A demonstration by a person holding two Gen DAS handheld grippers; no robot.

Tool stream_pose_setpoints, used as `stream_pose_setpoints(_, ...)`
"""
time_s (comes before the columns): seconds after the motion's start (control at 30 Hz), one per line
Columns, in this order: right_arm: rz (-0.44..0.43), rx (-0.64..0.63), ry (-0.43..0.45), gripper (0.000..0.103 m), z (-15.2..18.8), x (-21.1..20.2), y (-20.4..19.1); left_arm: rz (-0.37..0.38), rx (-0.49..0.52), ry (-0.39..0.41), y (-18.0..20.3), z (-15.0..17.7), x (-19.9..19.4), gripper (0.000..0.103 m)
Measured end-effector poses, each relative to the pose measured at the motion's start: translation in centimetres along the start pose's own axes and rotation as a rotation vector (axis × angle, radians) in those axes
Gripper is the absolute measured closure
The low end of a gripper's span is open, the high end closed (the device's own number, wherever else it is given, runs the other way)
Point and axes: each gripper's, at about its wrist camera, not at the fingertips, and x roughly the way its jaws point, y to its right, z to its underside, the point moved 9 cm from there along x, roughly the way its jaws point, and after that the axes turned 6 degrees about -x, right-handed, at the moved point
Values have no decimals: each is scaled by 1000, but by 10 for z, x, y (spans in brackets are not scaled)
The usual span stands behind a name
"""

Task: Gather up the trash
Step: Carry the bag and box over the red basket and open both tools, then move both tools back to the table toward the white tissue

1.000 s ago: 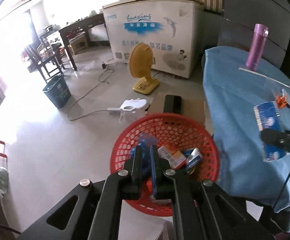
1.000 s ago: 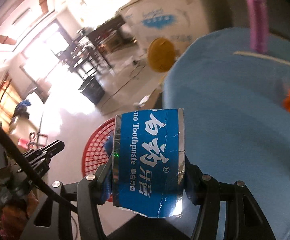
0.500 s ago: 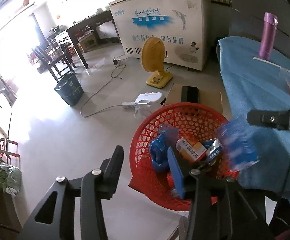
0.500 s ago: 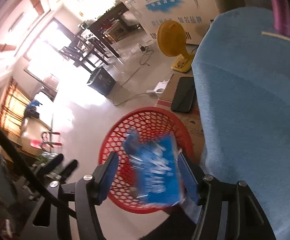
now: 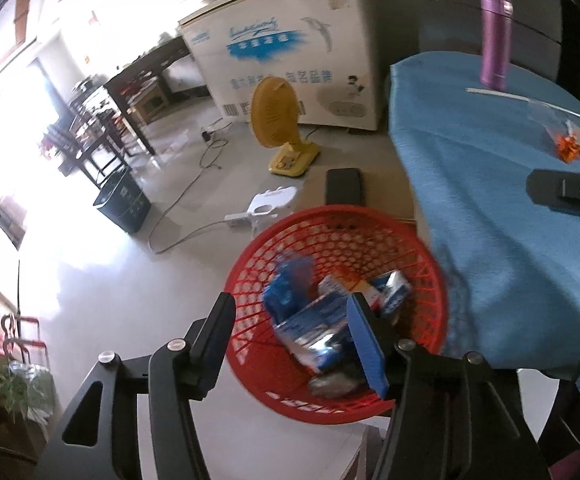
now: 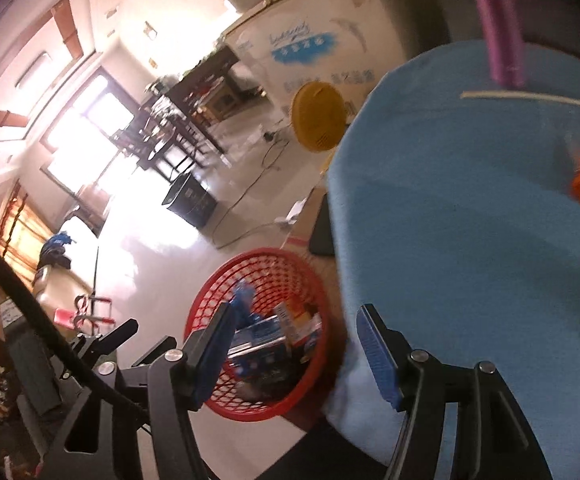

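Blurring at the edges, the red basket (image 5: 430, 276) is sitting on the floor beside the blue worktop (image 5: 490, 200), boxes and wrappers (image 5: 314, 328) jumbled inside it. Left hand-held gripper (image 5: 290, 336) is opening, nothing between its jaws; right hand-held gripper (image 6: 294, 344) is hanging open, empty.

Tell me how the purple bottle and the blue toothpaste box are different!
The purple bottle stands upright on the blue tablecloth; the blue toothpaste box lies tilted in the red basket on the floor. The bottle is round and plain purple; the box is flat-sided, blue with silver edges. The bottle stands alone; the box lies among other packets. Neither is held by a gripper.
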Motion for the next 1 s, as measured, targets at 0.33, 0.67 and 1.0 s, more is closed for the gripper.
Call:
stream_pose_setpoints(0.33, 108, 41, 144, 36, -5, -81, 53, 39, 141, 68, 72, -27, -30, 42)
stream_pose_setpoints(0.67, 181, 154, 243, 36, 8, -152, 120, 74, 273, 131, 138, -46, -62, 41)
stream_pose_setpoints(1.0, 286, 276, 337, 36, 28, -217, 187, 132, 428, 168, 216, -45, -88, 41)
